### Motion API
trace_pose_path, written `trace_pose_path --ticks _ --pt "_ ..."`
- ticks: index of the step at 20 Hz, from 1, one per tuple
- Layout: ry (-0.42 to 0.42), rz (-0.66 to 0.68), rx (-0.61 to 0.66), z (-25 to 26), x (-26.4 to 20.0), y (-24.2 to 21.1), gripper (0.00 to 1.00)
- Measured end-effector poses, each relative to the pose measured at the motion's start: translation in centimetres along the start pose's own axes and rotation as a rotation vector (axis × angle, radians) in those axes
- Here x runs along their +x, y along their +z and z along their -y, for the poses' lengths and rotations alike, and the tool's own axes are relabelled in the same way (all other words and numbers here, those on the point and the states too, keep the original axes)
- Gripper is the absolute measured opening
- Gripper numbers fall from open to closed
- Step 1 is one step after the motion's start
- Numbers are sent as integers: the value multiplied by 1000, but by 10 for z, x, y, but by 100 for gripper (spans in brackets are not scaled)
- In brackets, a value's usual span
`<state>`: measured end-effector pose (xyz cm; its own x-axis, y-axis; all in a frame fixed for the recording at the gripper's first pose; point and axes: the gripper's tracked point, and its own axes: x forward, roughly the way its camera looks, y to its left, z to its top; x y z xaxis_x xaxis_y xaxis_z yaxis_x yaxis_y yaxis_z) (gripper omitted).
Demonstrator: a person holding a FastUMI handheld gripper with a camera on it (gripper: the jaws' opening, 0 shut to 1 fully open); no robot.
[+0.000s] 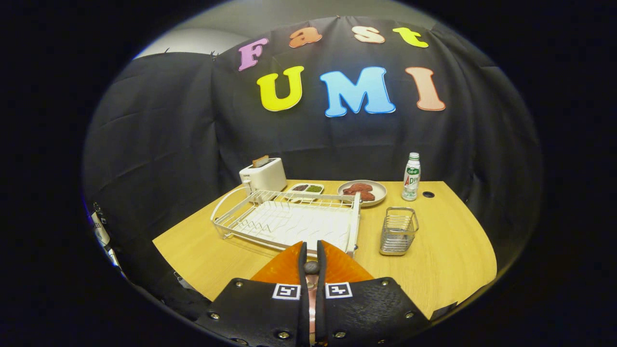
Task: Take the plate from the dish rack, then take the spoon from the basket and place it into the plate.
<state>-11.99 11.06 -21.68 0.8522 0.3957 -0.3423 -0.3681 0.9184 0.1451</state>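
Hand-held gripper (311,262) fingers are pressed almost together, pinching a small dark rounded piece, apparently the spoon (311,266) end, between both tips; a pinkish strip, which may be its handle, runs back along the gap between the fingers. Whether the pinched piece is truly the spoon cannot be confirmed.

Directly below and around the fingertips lies the orange plate (337,265), on the counter (448,255) just in front of the dish rack (289,219). Its far rim reaches the rack's near edge.

Dish rack: white wire frame with a white tray, standing at the centre of the counter, with no dishes visible in it.

Positions relative to the dish rack:
- Wire basket (398,230): to the right, near but apart, upright.
- White toaster (263,174): behind the left rear corner, with a slice protruding from the top.
- Divided dish (306,189) holding dark and green contents: just behind the rear rail.
- Round plate of reddish food (362,191): behind the right rear corner.
- Bottle (411,176) with a green-and-white label: further right of that plate, upright.
- Small dark hole (428,194) in the counter: just right of the bottle.
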Motion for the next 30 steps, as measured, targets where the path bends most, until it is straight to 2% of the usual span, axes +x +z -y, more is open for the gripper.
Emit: trace_pose_path --ticks 7,12,15,19,25,30 --pt "106 -70 -7 -29 25 -35 5" --pt "118 -61 -10 -24 25 -36 5" --pt "55 -88 -51 -9 23 -37 15" --pt "-12 -37 -55 12 15 -3 27" --pt "-215 171 -43 63 -16 99 28" --pt "-306 239 -46 82 -34 154 28"
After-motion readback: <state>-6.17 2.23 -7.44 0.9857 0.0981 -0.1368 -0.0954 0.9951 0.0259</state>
